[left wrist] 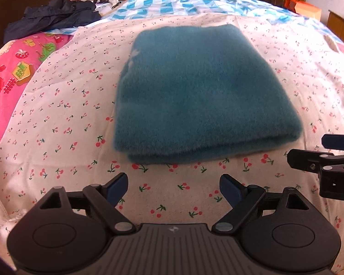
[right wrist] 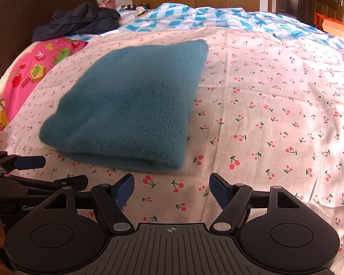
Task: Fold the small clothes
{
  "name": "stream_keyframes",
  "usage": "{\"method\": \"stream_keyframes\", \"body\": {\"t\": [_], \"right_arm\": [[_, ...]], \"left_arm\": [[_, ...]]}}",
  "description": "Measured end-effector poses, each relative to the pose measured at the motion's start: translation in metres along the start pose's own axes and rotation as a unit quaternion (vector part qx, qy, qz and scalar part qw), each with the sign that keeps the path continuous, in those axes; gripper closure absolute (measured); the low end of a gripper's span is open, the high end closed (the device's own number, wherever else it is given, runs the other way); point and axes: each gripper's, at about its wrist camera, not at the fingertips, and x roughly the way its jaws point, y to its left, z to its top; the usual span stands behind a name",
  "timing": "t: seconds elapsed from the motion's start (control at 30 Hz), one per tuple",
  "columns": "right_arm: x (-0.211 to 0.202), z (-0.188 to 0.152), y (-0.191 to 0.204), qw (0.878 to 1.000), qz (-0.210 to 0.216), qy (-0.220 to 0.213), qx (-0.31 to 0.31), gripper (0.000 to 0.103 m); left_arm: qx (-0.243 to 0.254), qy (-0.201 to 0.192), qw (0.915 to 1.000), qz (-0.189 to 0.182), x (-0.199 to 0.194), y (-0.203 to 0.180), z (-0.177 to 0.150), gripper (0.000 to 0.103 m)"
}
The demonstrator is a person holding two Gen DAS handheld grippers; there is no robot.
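A fuzzy teal garment point(left wrist: 192, 91) lies folded into a thick rectangle on the cherry-print sheet point(left wrist: 57, 123), its doubled edge toward me. My left gripper point(left wrist: 173, 189) is open just short of that near edge, nothing between its blue pads. In the right wrist view the same teal garment point(right wrist: 130, 107) sits left of centre, and my right gripper point(right wrist: 172, 190) is open over bare sheet near the garment's front right corner, holding nothing. Each gripper shows at the side of the other's view: the right gripper point(left wrist: 328, 153) and the left gripper point(right wrist: 27, 167).
A dark jacket point(left wrist: 55, 16) is heaped at the far left by the brown headboard point(right wrist: 23, 23). A pink patterned cloth point(left wrist: 13, 73) lies left, a blue-and-white checked quilt point(left wrist: 172, 4) behind. An orange box point(right wrist: 332, 27) stands far right before wooden wardrobes.
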Motion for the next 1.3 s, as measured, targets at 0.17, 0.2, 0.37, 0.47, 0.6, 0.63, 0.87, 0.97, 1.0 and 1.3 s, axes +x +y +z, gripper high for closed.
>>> {"method": "stream_keyframes", "body": {"t": [0.17, 0.2, 0.37, 0.47, 0.6, 0.63, 0.87, 0.97, 1.0, 1.3], "right_arm": [[-0.001, 0.000, 0.004, 1.000, -0.006, -0.003, -0.009, 0.029], [-0.001, 0.000, 0.005, 1.000, -0.006, -0.002, -0.011, 0.029], [-0.002, 0.001, 0.008, 1.000, -0.006, -0.002, -0.013, 0.029], [-0.003, 0.001, 0.009, 1.000, -0.008, -0.001, -0.015, 0.029], [-0.002, 0.002, 0.012, 1.000, -0.013, 0.002, -0.019, 0.029], [-0.001, 0.002, 0.013, 1.000, -0.015, 0.005, -0.019, 0.029], [0.002, -0.003, 0.018, 0.999, -0.018, 0.016, -0.024, 0.029], [0.003, -0.004, 0.019, 0.999, -0.018, 0.019, -0.021, 0.029], [0.004, -0.004, 0.019, 0.999, -0.018, 0.020, -0.021, 0.029], [0.005, -0.004, 0.022, 0.999, -0.021, 0.023, -0.020, 0.029]], "left_arm": [[0.004, -0.007, 1.0000, -0.002, -0.003, -0.001, -0.001, 0.011], [0.002, -0.007, 1.0000, -0.004, -0.002, 0.000, -0.001, 0.011], [-0.013, 0.000, 0.9998, -0.016, -0.001, 0.005, 0.000, 0.011], [-0.018, 0.003, 0.9996, -0.019, 0.000, 0.006, 0.000, 0.011], [-0.022, 0.010, 0.9995, -0.020, 0.002, 0.007, 0.001, 0.011], [-0.024, 0.010, 0.9994, -0.022, 0.002, 0.008, 0.001, 0.011], [-0.038, 0.009, 0.9988, -0.031, 0.001, 0.012, 0.001, 0.011], [-0.038, 0.005, 0.9988, -0.031, -0.001, 0.012, 0.000, 0.011], [-0.038, 0.004, 0.9988, -0.031, -0.002, 0.012, 0.000, 0.011], [-0.033, 0.004, 0.9990, -0.030, -0.002, 0.011, 0.001, 0.011]]}}
